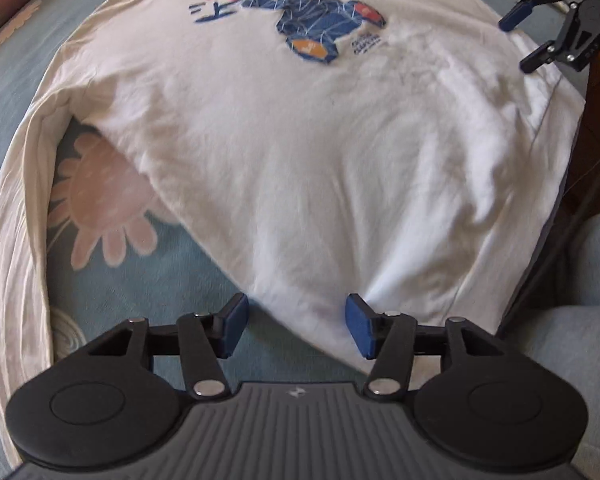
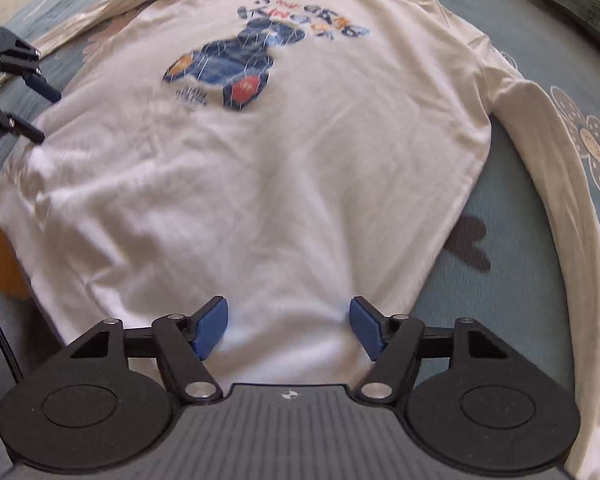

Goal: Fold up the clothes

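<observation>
The white shirt (image 2: 284, 168) lies flat, print up, on the blue bed (image 2: 500, 216), filling the middle of each frame. It looks soft and light – floppy. Both claws – left (image 1: 296, 326), right (image 2: 288, 328) – are spread wide at its bottom hem, a good place to pinch

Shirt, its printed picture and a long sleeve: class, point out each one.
Shirt (image 2: 260, 208): right wrist view, plain chest cloth.
Printed picture (image 1: 320, 20): left wrist view, blue figure's middle.
Long sleeve (image 2: 556, 168): right wrist view, mid-sleeve.

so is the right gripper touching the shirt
Cannot tell. Right wrist view: the right gripper is open with the shirt hem between its fingers, but no contact or gap shows plainly.
</observation>
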Tool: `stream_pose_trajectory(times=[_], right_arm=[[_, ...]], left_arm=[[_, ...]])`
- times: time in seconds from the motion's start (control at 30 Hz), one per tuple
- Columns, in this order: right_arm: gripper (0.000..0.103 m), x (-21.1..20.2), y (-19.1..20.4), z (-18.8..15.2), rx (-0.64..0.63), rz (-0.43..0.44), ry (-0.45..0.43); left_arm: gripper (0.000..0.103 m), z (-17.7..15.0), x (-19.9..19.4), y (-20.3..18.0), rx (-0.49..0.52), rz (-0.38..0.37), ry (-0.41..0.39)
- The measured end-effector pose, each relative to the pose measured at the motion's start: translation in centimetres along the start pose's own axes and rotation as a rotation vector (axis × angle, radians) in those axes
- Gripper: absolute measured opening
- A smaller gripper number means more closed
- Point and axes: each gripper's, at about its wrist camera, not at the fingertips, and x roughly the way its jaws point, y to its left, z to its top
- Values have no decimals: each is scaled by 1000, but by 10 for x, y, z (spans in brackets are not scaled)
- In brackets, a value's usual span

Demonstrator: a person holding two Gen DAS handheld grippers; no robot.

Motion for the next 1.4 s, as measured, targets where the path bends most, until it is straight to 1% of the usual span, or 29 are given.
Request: stream_pose_trajectory(times=[0.07, 0.13, 0.2, 0.23, 0.3, 0.33, 0.37, 0.4, 0.43, 0.47, 0.5, 0.57, 0.6, 0.63, 0.67, 0.7, 0.83, 0.93, 1.0, 1.03, 1.07, 1.13, 1.17, 1.23, 1.27, 1.33, 1.4], right_arm=[[73, -8, 7, 2, -21, 9, -14], [73, -13, 16, 8, -40, 24, -41], [73, -10, 29, 24, -55, 53, -100], [73, -5, 36, 32, -70, 67, -125], [73, 7, 52, 47, -106, 103, -169], [73, 12, 59, 50, -128, 121, -172], [74, 15, 65, 47, -155, 118, -165], [76, 16, 70, 39, -184, 99, -157], [78, 17, 74, 32, -214, 80, -149], [86, 16, 75, 22, -225, 68, -139], [91, 13, 73, 9, -219, 62, -127], [94, 8, 60, -8, -133, 80, -72], [94, 5, 56, -11, -114, 81, -48], [93, 2, 55, -12, -128, 70, -32], [93, -1, 55, -13, -142, 60, -15], [92, -1, 52, -7, -137, 46, -21], [93, 11, 28, 39, -46, -15, -132], [93, 21, 10, 73, 22, -62, -215], [93, 27, -2, 96, 68, -93, -270], [93, 32, -7, 105, 94, -95, -280], [93, 40, -11, 109, 122, -85, -266], [103, 51, -12, 108, 148, -75, -250], [103, 53, -9, 104, 133, -78, -261], [103, 54, -4, 99, 127, -91, -278], [103, 54, -4, 98, 142, -92, -286], [103, 54, -3, 96, 173, -94, -303], [103, 54, -2, 96, 178, -99, -305]], left_arm=[[50, 8, -12, -6, 12, 0, -57], [52, 25, -17, -19, 41, -11, -139], [52, 45, -14, -36, 69, -47, -211], [52, 52, -8, -45, 79, -69, -232], [52, 58, 5, -60, 100, -110, -246], [52, 56, 11, -65, 112, -117, -235], [53, 51, 16, -69, 136, -107, -227], [54, 40, 16, -72, 170, -81, -240], [57, 26, 15, -72, 191, -58, -242], [61, 15, 12, -68, 170, -54, -222], [62, 4, 9, -64, 149, -50, -202], [62, -8, 3, -53, 83, -53, -132], [62, -7, 0, -48, 61, -57, -94], [60, -6, -3, -43, 39, -59, -71], [60, -2, -9, -37, 13, -57, -82], [60, 3, -14, -30, -12, -48, -101], [61, 49, -15, 7, -96, 37, -251], [61, 91, -3, 26, -141, 83, -343], [61, 113, 7, 35, -171, 89, -386], [61, 120, 11, 38, -187, 84, -398], [61, 123, 17, 41, -206, 74, -392], [61, 117, 32, 42, -264, 52, -342], [63, 111, 36, 42, -290, 43, -323], [69, 94, 34, 40, -320, 27, -333], [69, 87, 33, 39, -330, 22, -336], [69, 83, 30, 37, -334, 24, -325], [69, 86, 27, 40, -355, 16, -306]])
